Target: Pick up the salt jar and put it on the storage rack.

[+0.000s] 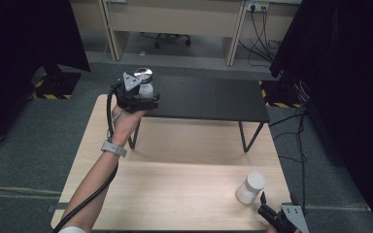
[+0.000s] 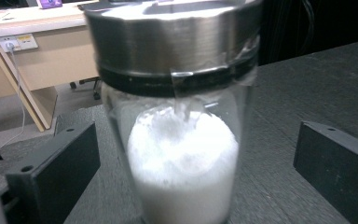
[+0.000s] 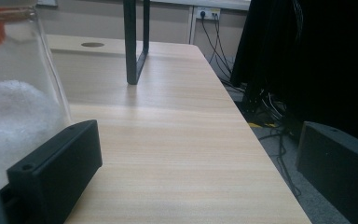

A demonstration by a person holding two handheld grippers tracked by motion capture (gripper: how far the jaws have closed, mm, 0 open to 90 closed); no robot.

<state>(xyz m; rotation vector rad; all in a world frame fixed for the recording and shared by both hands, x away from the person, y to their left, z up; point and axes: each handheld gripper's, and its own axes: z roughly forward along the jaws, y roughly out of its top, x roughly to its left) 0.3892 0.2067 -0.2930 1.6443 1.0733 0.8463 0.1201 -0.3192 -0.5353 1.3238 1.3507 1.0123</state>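
Standing between the spread fingers (image 2: 56, 172) of the left gripper (image 1: 137, 93), untouched, a steel-lidded glass jar of white powder (image 2: 179, 116) is resting on the dark raised shelf (image 1: 213, 99). The right gripper (image 1: 278, 216) is gaping empty; a white-capped jar (image 1: 251, 188) is sitting just beyond its left finger on the wooden surface (image 1: 175, 194).

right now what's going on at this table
A person works with a gripper in each hand. The left gripper is up at the dark raised shelf, jaws open on either side of a steel-lidded jar of white powder that stands on it, not yet clamped. The right gripper sits open at the near right corner of the wooden table, just beside a second jar with a white lid.
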